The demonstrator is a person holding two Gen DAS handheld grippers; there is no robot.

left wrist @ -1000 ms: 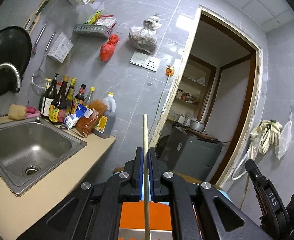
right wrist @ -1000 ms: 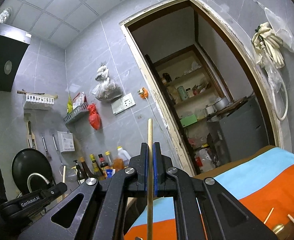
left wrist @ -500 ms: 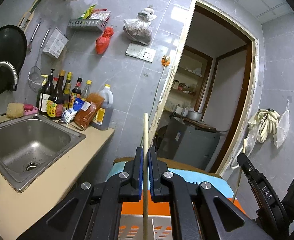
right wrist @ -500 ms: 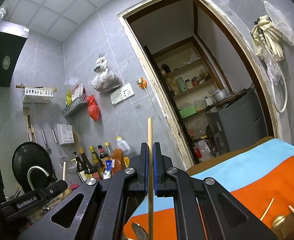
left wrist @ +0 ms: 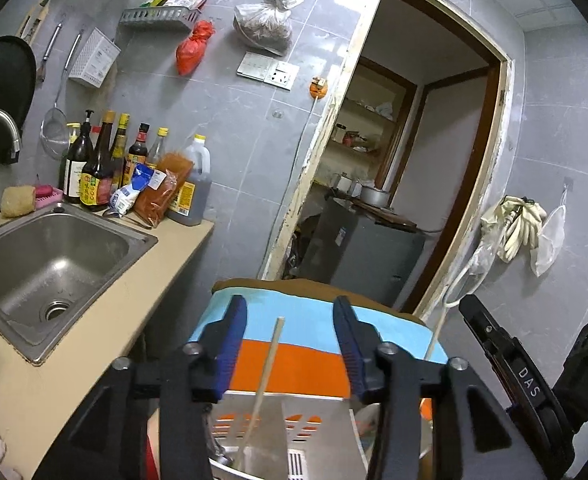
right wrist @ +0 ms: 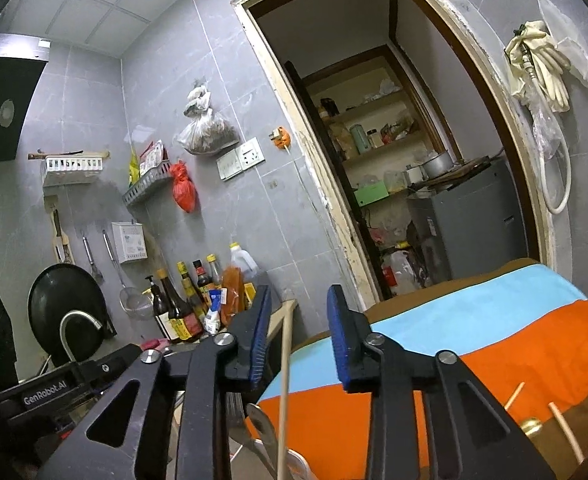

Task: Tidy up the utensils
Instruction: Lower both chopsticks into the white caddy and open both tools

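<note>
My left gripper (left wrist: 290,326) is open; a wooden chopstick (left wrist: 266,376) stands loose between its blue pads, its lower end inside a metal utensil holder (left wrist: 294,436) below. My right gripper (right wrist: 298,320) is open too; another chopstick (right wrist: 284,384) leans free between its fingers, beside a spoon (right wrist: 262,424) in the holder. Two more chopsticks (right wrist: 562,428) and a gold utensil end (right wrist: 532,426) lie on the striped cloth at lower right.
A table with an orange and blue cloth (left wrist: 306,356) is under the holder. A steel sink (left wrist: 50,264) and sauce bottles (left wrist: 102,168) are on the counter at left. A doorway with a grey cabinet (left wrist: 366,248) is ahead. The other gripper's body (left wrist: 526,376) is at right.
Both grippers have opened and let go of their chopsticks, which now stand lower, in the holder. Both views have tilted down toward the table.
</note>
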